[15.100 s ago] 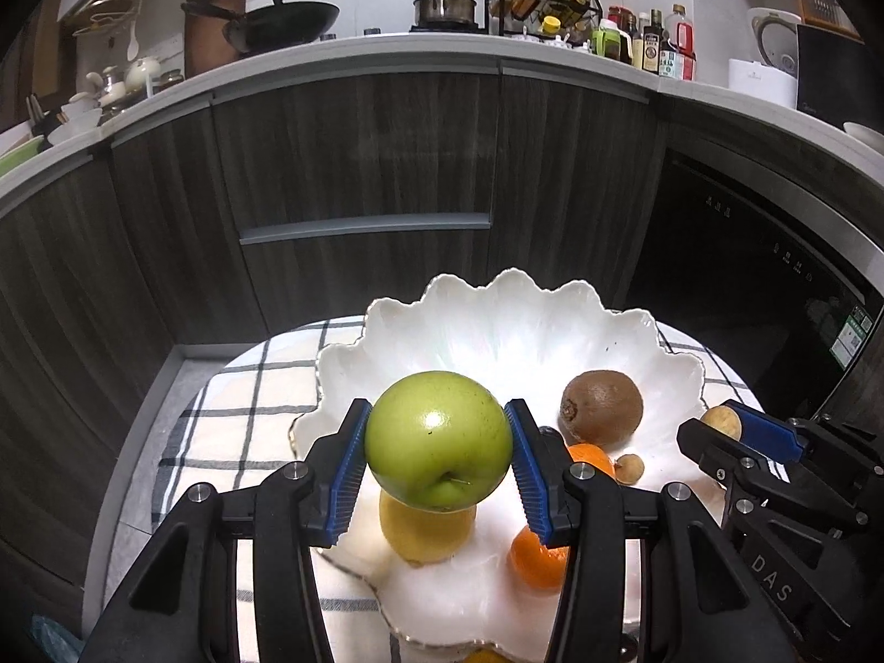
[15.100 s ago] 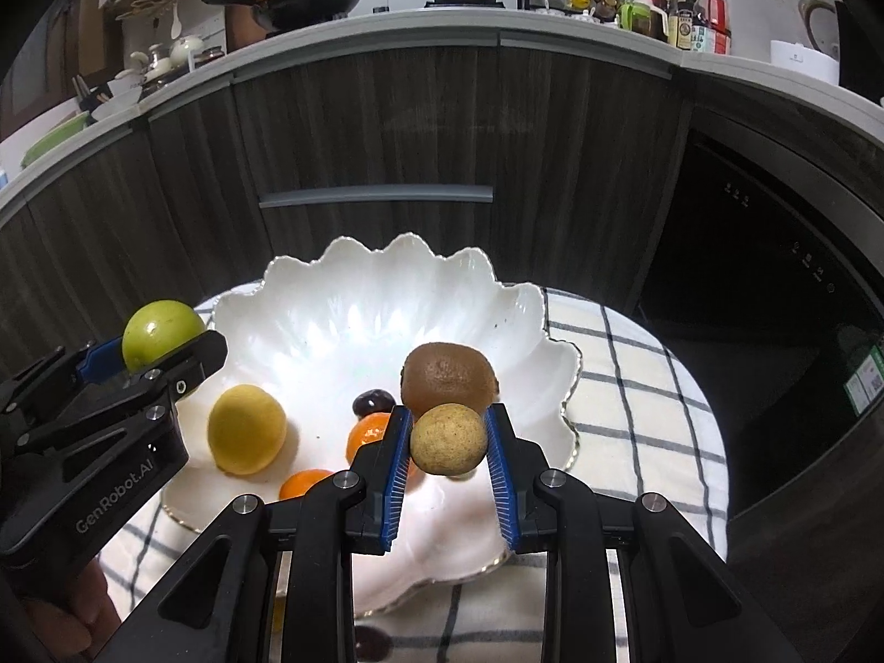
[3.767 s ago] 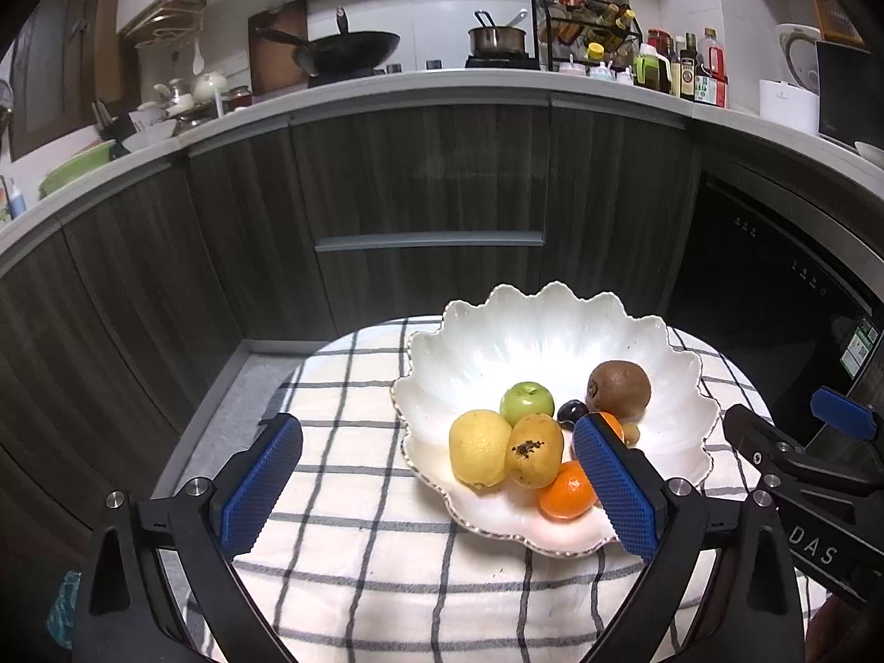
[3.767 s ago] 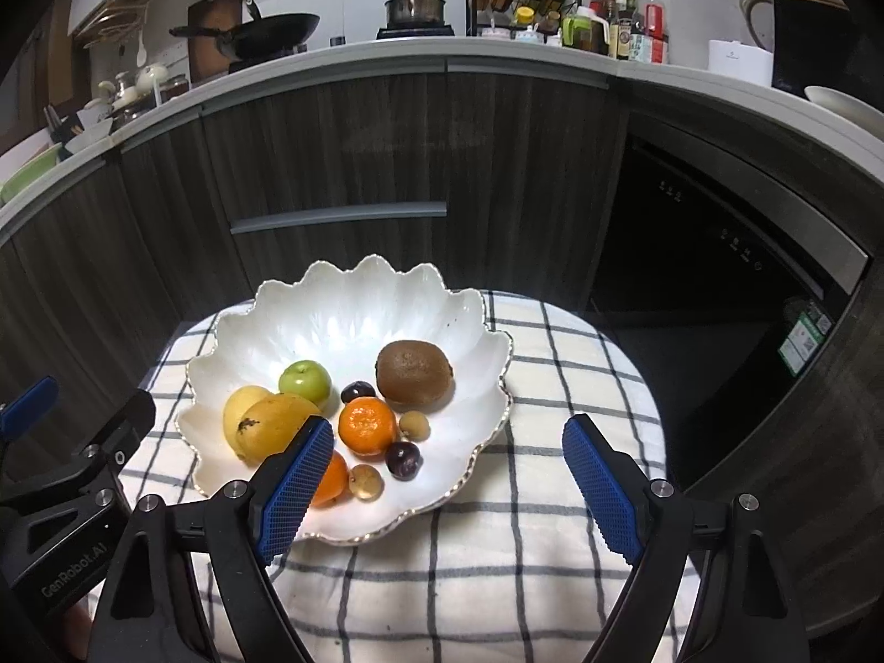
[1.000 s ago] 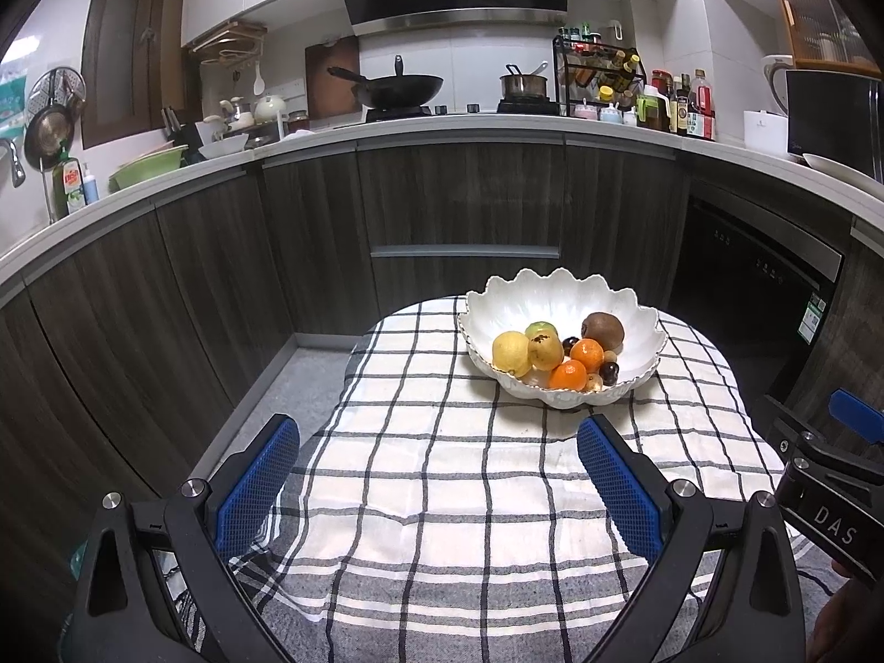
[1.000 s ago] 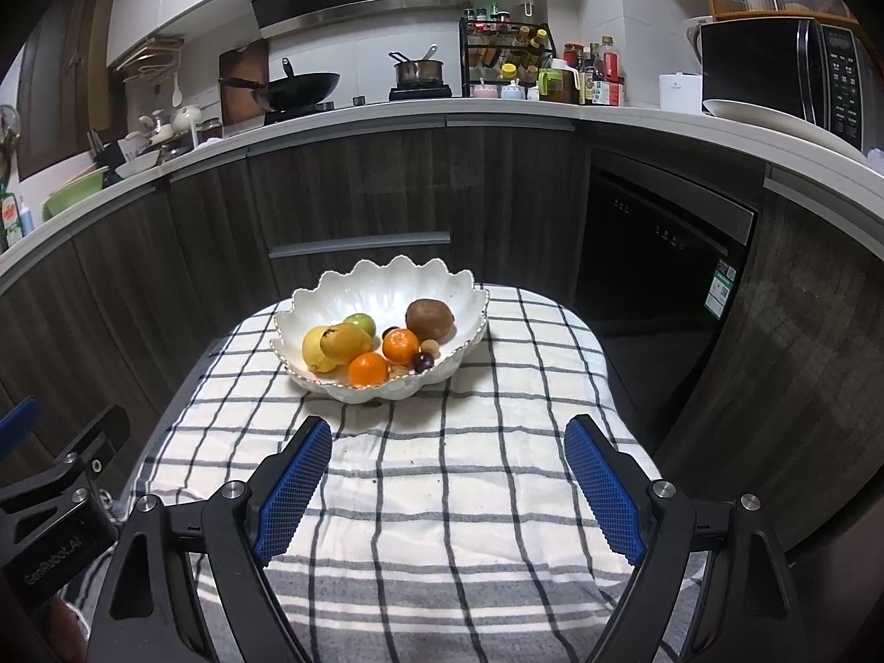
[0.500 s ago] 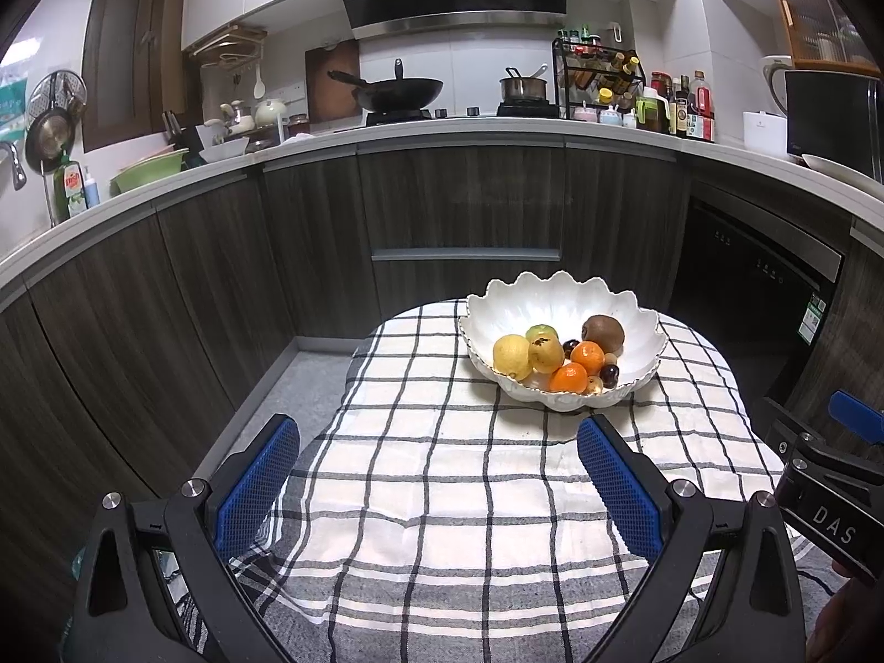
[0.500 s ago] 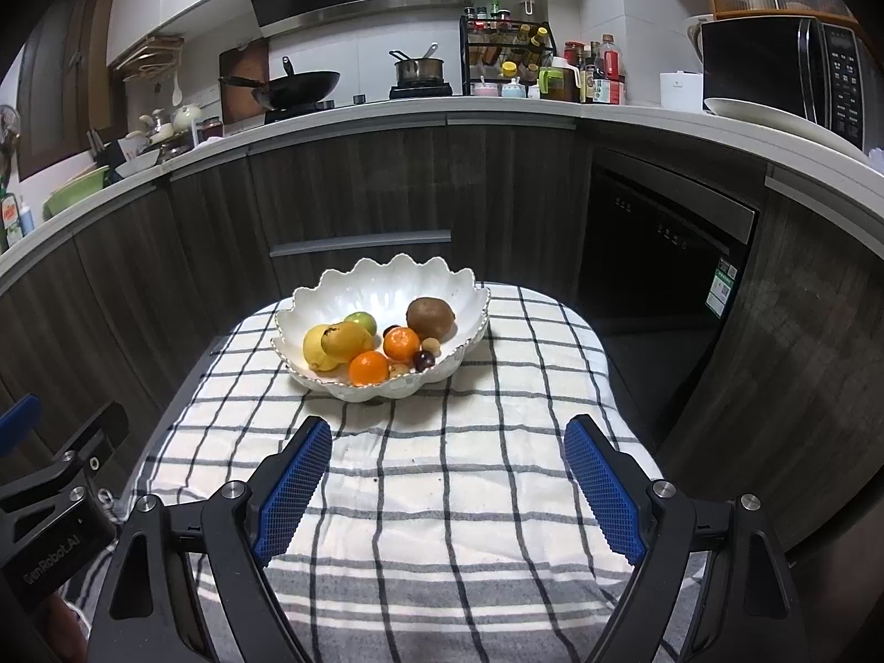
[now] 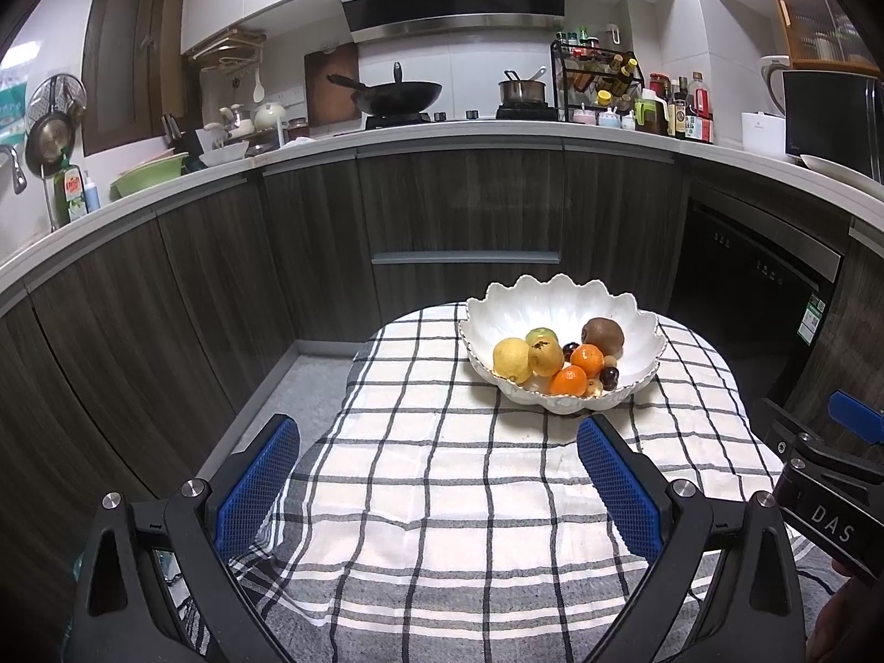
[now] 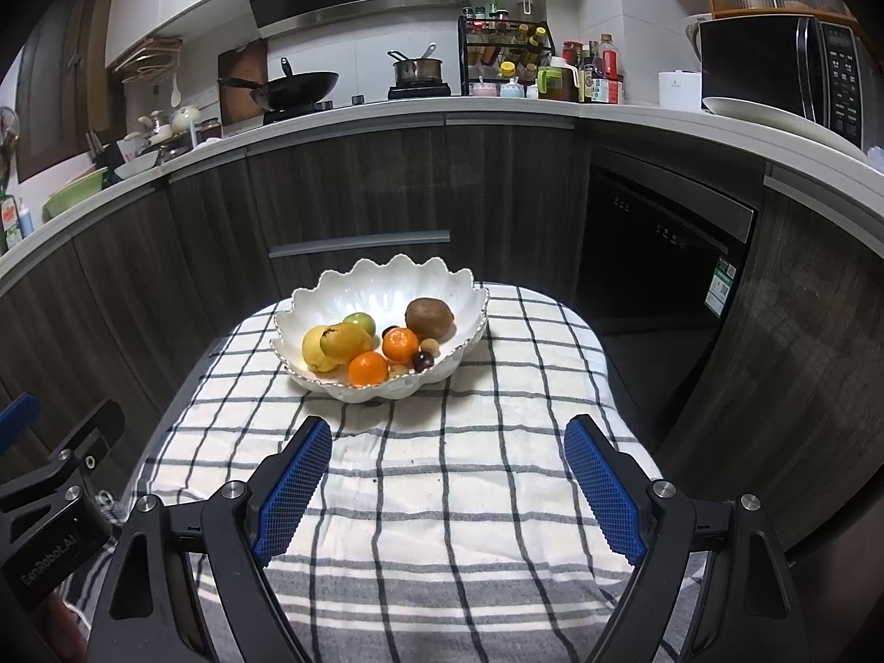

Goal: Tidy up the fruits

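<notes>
A white scalloped bowl [image 9: 558, 298] [image 10: 387, 282] stands at the far end of a table covered by a checked cloth [image 9: 469, 497] [image 10: 442, 497]. Inside lie a brown kiwi [image 9: 602, 336] [image 10: 430, 319], a yellow lemon [image 9: 511, 359] [image 10: 312, 353], a green apple [image 9: 540, 336] [image 10: 360, 321], two oranges [image 9: 569, 380] [image 10: 367, 369], a yellowish pear-like fruit [image 10: 345, 341] and small dark and tan fruits. My left gripper [image 9: 439, 445] hangs open and empty over the near cloth. My right gripper [image 10: 447, 445] is likewise open and empty, well short of the bowl.
Dark wood cabinets [image 9: 464, 210] curve behind the table, with a dishwasher front [image 10: 663, 243] to the right. The counter carries a wok [image 9: 398, 96], a pot, a spice rack [image 10: 505, 47], bottles and a microwave [image 10: 784, 66]. Grey floor [image 9: 293, 387] lies left of the table.
</notes>
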Demonstrator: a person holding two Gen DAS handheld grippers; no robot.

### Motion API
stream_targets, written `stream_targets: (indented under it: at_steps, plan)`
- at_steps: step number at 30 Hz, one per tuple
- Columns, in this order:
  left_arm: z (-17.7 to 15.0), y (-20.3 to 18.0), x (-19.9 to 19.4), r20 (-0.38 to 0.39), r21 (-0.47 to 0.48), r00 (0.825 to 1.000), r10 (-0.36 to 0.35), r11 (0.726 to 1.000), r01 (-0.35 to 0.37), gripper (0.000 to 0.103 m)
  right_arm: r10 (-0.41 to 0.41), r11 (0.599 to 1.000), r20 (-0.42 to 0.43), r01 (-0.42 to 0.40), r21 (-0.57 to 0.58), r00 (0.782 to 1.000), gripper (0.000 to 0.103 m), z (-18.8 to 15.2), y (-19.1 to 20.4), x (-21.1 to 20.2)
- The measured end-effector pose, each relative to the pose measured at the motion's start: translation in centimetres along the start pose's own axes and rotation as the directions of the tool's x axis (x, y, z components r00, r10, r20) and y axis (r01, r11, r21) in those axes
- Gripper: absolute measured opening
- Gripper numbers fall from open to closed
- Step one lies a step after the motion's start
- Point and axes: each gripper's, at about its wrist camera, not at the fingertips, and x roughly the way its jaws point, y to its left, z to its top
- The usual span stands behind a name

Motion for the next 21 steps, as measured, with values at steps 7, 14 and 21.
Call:
stream_targets:
  at_steps: [7, 14, 21]
  plan:
    - [-0.01, 0.15, 0.12, -0.008, -0.003, 1.000, -0.009, 1.000, 0.009, 0.102, -0.002, 1.000, -0.002, 0.002, 0.003, 1.000, 0.087, 0.09, -0.11, -0.13]
    - [-0.22, 0.15, 0.43, -0.013, -0.004, 1.000, -0.010, 1.000, 0.010, 0.102, -0.003, 1.000, -0.005, 0.003, 0.005, 1.000, 0.087, 0.08, -0.17, -0.05]
    - [-0.41, 0.05, 0.56, -0.002, -0.001, 1.000, 0.016, 1.000, -0.016, 0.102, -0.007, 1.000, -0.015, 0.007, 0.008, 1.000, 0.087, -0.05, -0.19, 0.17]
